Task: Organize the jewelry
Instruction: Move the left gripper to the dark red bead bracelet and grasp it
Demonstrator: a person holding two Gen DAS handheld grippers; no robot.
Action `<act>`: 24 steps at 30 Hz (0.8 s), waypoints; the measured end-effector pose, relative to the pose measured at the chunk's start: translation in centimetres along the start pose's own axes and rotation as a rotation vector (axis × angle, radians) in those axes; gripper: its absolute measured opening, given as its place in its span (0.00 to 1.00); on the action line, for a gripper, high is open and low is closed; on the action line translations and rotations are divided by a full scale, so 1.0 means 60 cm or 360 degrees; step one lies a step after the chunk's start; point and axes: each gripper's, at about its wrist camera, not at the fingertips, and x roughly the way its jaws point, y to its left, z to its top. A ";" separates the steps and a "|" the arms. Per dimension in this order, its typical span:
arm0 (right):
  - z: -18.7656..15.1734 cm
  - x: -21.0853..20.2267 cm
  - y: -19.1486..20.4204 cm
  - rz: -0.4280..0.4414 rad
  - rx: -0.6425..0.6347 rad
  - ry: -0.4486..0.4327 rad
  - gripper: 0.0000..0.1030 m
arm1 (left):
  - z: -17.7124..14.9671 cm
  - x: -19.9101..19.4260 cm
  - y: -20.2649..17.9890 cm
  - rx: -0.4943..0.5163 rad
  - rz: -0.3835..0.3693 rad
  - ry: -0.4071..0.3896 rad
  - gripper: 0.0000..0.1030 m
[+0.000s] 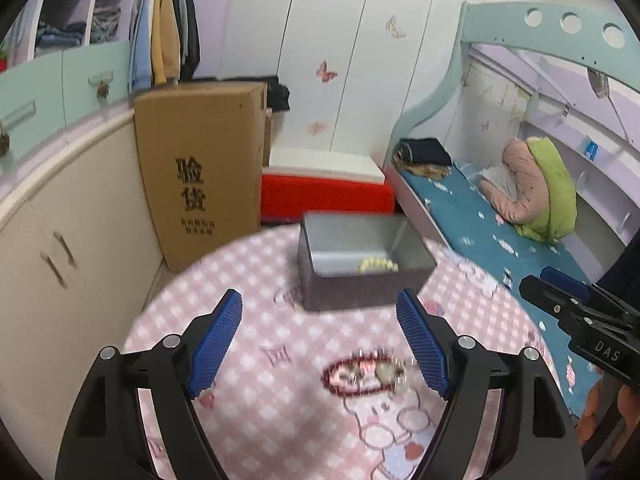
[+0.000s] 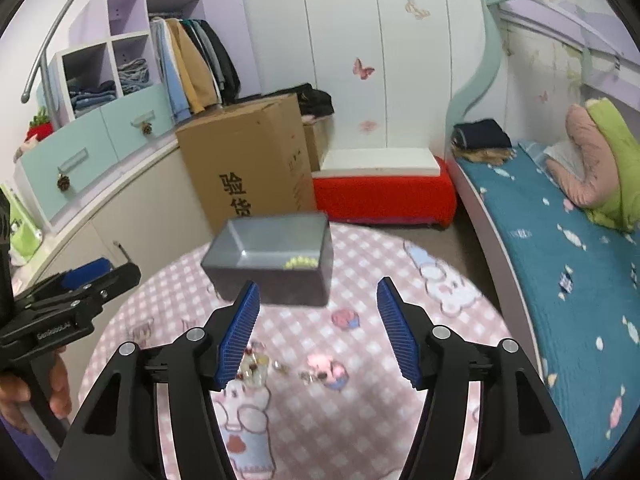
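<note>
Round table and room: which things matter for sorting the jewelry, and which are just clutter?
Job:
grey box
yellow bead bracelet inside it
loose jewelry on the tablecloth

Lying about:
cardboard carton
hanging clothes
red bench
bed

The dark red beaded loop (image 1: 362, 374) and the tangle of small pale trinkets (image 2: 256, 364) on the pink checked round surface (image 1: 280, 336) are motion-blurred, so their separate pieces cannot be told apart. The yellowish beaded piece (image 1: 378, 266) in the open grey rectangular box (image 1: 360, 292) is half hidden by the box's near wall. In both views the bottom edge cuts off the tongs' black arms, and the hand (image 2: 24, 396) gripping the other handle is cut by the left edge.
</note>
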 end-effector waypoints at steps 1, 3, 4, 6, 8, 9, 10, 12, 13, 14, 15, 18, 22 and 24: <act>-0.008 0.006 -0.003 0.0001 0.0010 0.0020 0.59 | -0.010 0.008 0.000 0.0006 0.0004 0.0035 0.75; -0.024 0.018 -0.009 0.0002 0.0025 0.0068 0.59 | -0.027 0.025 0.005 0.0012 0.0011 0.0099 0.75; -0.034 0.023 -0.008 0.0002 0.0030 0.0091 0.59 | -0.035 0.035 0.007 0.0010 0.0025 0.0128 0.75; -0.050 0.033 -0.012 0.0009 0.0044 0.0128 0.59 | -0.048 0.056 0.012 0.0026 0.0037 0.0201 0.75; -0.062 0.043 -0.016 0.0013 0.0058 0.0165 0.59 | -0.060 0.075 0.017 0.0028 0.0053 0.0253 0.75; -0.068 0.048 -0.018 0.0017 0.0066 0.0180 0.59 | -0.066 0.080 0.017 0.0029 0.0059 0.0266 0.75; -0.072 0.053 -0.021 0.0018 0.0073 0.0193 0.59 | -0.069 0.087 0.018 0.0029 0.0069 0.0281 0.75; -0.081 0.060 -0.024 0.0026 0.0081 0.0214 0.59 | -0.074 0.101 0.022 0.0046 0.0094 0.0302 0.75; -0.083 0.064 -0.021 0.0028 0.0083 0.0221 0.59 | -0.077 0.109 0.024 0.0054 0.0101 0.0322 0.75; -0.085 0.068 -0.022 0.0032 0.0087 0.0231 0.59 | -0.080 0.113 0.025 0.0057 0.0105 0.0337 0.75; -0.085 0.071 -0.022 0.0034 0.0088 0.0238 0.59 | -0.083 0.120 0.027 0.0059 0.0107 0.0351 0.75; -0.089 0.082 -0.023 0.0044 0.0097 0.0261 0.59 | -0.089 0.139 0.030 0.0067 0.0103 0.0399 0.75; -0.090 0.095 -0.026 0.0053 0.0108 0.0287 0.59 | -0.092 0.159 0.026 0.0087 0.0093 0.0428 0.75; -0.091 0.101 -0.028 0.0055 0.0114 0.0297 0.59 | -0.091 0.165 0.024 0.0097 0.0077 0.0434 0.73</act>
